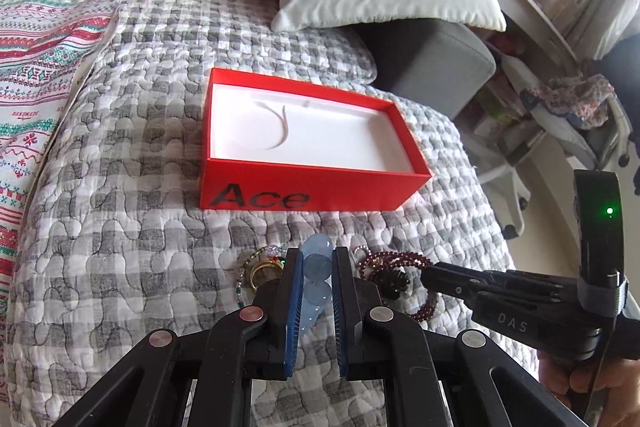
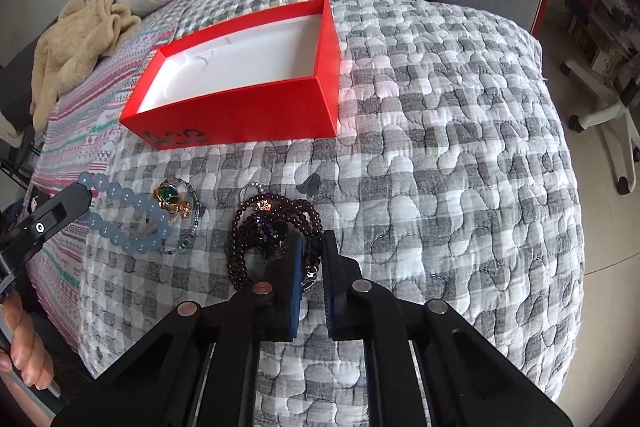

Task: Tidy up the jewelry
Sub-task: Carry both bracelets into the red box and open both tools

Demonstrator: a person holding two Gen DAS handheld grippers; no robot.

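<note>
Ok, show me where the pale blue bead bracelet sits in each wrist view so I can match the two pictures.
Left wrist view: pale blue bead bracelet at bottom centre, clamped between the left gripper fingers.
Right wrist view: the same bracelet at left of centre, lying on the checked quilt, one end in the left gripper.
Shared landmark: the red box marked Ace, beyond the bracelet in both.
</note>
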